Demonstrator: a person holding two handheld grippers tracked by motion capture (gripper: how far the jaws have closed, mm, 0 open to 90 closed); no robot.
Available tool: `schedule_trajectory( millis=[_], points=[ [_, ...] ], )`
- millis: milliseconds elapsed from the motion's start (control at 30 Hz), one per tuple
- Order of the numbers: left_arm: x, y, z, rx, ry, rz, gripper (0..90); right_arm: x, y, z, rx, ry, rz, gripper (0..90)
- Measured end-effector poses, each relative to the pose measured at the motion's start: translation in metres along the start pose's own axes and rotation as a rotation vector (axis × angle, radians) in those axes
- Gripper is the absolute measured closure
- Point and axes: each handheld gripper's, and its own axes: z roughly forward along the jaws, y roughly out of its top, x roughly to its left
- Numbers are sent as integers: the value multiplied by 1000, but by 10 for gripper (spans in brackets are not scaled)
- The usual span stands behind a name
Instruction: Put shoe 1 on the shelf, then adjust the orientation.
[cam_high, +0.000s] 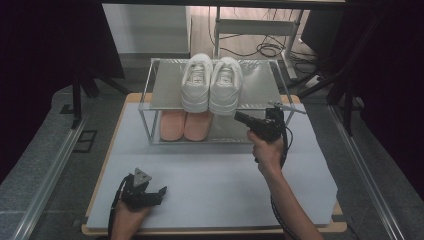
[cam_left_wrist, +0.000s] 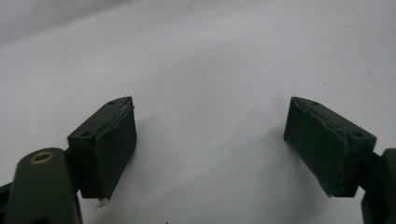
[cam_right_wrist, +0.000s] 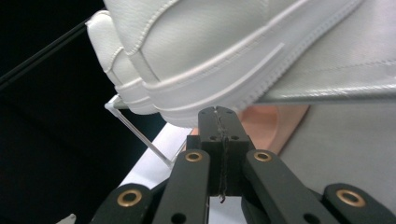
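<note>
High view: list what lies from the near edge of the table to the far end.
left gripper → right gripper → pink slippers on the rack's lower shelf → white sneakers on the rack's top shelf

High view dim, dark drapes at both sides, brightest patch on the floor behind the rack (cam_high: 150, 100); mat (cam_high: 210, 170) evenly lit, soft shadows. Left gripper view bright, slightly soft, faint jaw shadows. Right gripper view: shoe (cam_right_wrist: 224, 51) close and washed out, left side black
</note>
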Motion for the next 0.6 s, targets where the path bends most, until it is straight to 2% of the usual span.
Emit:
schedule_trajectory(
  millis=[100,300,500,600],
  points=[
    [0,0,0,0,0,0,172,-5,-3,-2,9,-5,5,886],
    [0,0,0,0,0,0,172,-10,-9,-9,26,-27,-18,749],
    [0,0,0,0,0,0,172,-13,-16,-16,51,-40,-78,575],
    [0,0,0,0,0,1,172,-14,-20,-20,64,-61,-136,514]
  ],
)
